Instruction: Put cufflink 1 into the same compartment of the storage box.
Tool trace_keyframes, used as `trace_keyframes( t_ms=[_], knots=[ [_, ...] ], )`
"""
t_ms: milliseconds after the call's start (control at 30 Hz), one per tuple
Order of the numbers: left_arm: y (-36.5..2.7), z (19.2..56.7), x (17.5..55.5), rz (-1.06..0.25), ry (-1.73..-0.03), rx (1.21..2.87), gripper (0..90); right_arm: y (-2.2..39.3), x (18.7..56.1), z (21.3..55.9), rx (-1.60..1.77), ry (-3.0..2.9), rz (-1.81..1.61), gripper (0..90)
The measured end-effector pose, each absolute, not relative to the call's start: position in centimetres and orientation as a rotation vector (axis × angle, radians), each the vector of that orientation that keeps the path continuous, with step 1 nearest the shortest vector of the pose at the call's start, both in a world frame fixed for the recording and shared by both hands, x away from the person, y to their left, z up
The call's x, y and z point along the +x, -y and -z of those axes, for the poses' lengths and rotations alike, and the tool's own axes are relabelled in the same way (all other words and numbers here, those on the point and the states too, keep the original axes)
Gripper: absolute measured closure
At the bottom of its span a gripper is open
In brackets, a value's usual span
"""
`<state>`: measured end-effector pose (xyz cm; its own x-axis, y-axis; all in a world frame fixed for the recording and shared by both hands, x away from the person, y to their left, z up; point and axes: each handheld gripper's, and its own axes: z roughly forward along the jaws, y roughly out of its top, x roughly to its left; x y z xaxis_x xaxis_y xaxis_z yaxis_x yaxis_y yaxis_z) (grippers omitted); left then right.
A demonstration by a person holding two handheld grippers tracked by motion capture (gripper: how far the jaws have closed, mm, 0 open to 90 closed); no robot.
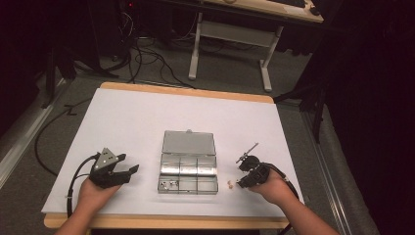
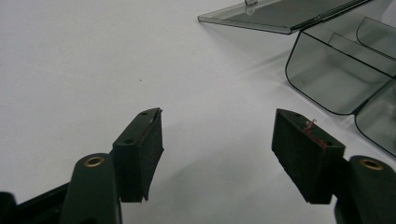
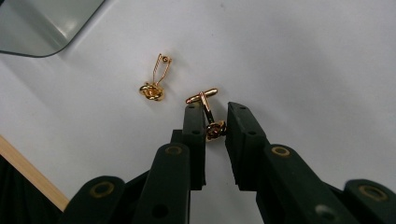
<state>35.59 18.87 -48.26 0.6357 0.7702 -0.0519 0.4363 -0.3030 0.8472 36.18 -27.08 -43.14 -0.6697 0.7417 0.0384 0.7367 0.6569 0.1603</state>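
Note:
A gold knot cufflink [image 3: 211, 122] stands between the pads of my right gripper [image 3: 215, 110], which is shut on it just above the white table cover. A second gold cufflink [image 3: 153, 88] lies loose a little to its left, apart from the jaws. In the high view the right gripper [image 1: 241, 183] sits right of a clear compartment box [image 1: 188, 143] with its lid laid open, and the loose cufflink [image 1: 229, 185] lies between them. My left gripper [image 1: 128, 165] rests left of the box, open and holding nothing [image 2: 217, 140].
Small metal pieces [image 1: 169, 184] lie in the box's front left compartment. The box's empty tinted compartments [image 2: 327, 79] are ahead and right of the left jaws. The table's wooden front edge [image 3: 28, 172] runs close behind the right gripper. Cables and a desk frame [image 1: 230, 44] lie beyond the table.

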Motion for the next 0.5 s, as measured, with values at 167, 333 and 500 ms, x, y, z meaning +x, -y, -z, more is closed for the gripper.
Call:
trace_keyframes(
  t_ms=[167, 333, 500],
  knots=[
    [-18.8, 48.3, 35.6, -0.462, -0.947, 1.945, 34.3, 27.0, 36.0, 42.8, 1.287, -2.829, -0.268, 78.9],
    [-18.9, 48.3, 35.6, -0.464, -0.942, 1.951, 34.3, 27.0, 36.0, 42.4, 1.275, -2.842, -0.275, 78.8],
    [-18.9, 48.3, 35.6, -0.464, -0.941, 1.951, 34.3, 26.7, 36.0, 41.8, 1.283, -2.839, -0.281, 78.8]
  ],
)
